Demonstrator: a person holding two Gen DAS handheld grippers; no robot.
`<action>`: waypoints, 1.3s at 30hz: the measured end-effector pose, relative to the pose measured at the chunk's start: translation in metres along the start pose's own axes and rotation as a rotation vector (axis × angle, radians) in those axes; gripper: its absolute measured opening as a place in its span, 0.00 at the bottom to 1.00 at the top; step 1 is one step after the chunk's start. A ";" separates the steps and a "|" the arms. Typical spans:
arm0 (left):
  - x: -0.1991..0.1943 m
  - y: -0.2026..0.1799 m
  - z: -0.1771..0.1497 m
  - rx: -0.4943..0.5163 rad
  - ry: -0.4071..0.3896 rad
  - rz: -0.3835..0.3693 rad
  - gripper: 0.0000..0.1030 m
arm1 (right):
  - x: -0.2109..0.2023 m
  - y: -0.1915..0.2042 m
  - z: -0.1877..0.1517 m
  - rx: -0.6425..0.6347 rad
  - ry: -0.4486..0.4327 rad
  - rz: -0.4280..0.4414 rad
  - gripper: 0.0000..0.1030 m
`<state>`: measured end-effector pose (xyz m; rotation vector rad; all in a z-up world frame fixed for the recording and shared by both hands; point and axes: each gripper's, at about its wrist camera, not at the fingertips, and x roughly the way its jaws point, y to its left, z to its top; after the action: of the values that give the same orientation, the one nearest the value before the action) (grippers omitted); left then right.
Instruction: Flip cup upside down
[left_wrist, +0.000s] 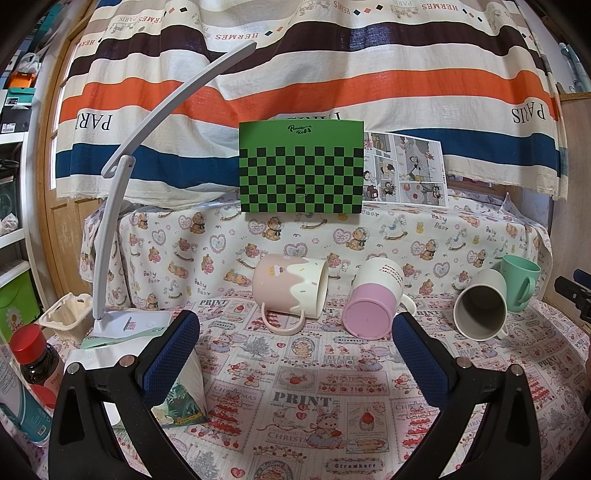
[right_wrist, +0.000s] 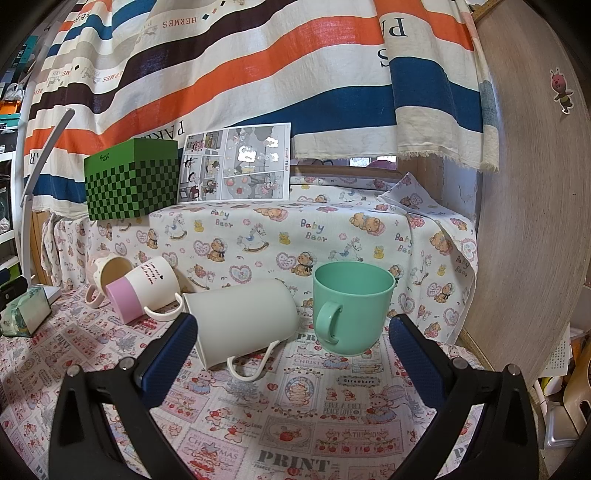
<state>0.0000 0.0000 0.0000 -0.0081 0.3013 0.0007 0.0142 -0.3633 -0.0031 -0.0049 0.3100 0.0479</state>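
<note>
Several mugs are on the printed tablecloth (left_wrist: 295, 406). A pink and cream mug (left_wrist: 291, 291) lies on its side, handle toward me. A pink-bottomed white mug (left_wrist: 373, 299) lies with its base toward me. A grey-white mug (left_wrist: 480, 306) lies on its side; in the right wrist view it (right_wrist: 243, 317) lies just ahead. A mint green mug (right_wrist: 351, 306) stands upright, mouth up. My left gripper (left_wrist: 295, 332) is open and empty, short of the mugs. My right gripper (right_wrist: 293, 336) is open and empty, short of the white and green mugs.
A white desk lamp (left_wrist: 122, 221), a tissue box (left_wrist: 177, 391), a red-capped bottle (left_wrist: 37, 358) and a cream holder (left_wrist: 66, 314) crowd the left side. A green checkered box (left_wrist: 301, 166) and a comic sheet (left_wrist: 406, 166) stand on the back ledge. A wooden panel (right_wrist: 532, 184) bounds the right.
</note>
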 end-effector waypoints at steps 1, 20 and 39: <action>0.000 0.000 0.000 0.000 0.000 0.000 1.00 | 0.000 0.000 0.000 0.000 0.001 0.000 1.00; 0.000 0.000 0.000 0.000 0.000 0.000 1.00 | 0.003 0.001 0.003 -0.001 -0.003 0.000 1.00; 0.000 0.000 0.000 0.000 0.000 0.000 1.00 | 0.001 0.008 0.000 -0.032 -0.003 0.032 1.00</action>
<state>0.0001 0.0000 0.0000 -0.0083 0.3013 0.0006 0.0146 -0.3553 -0.0029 -0.0319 0.3061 0.0846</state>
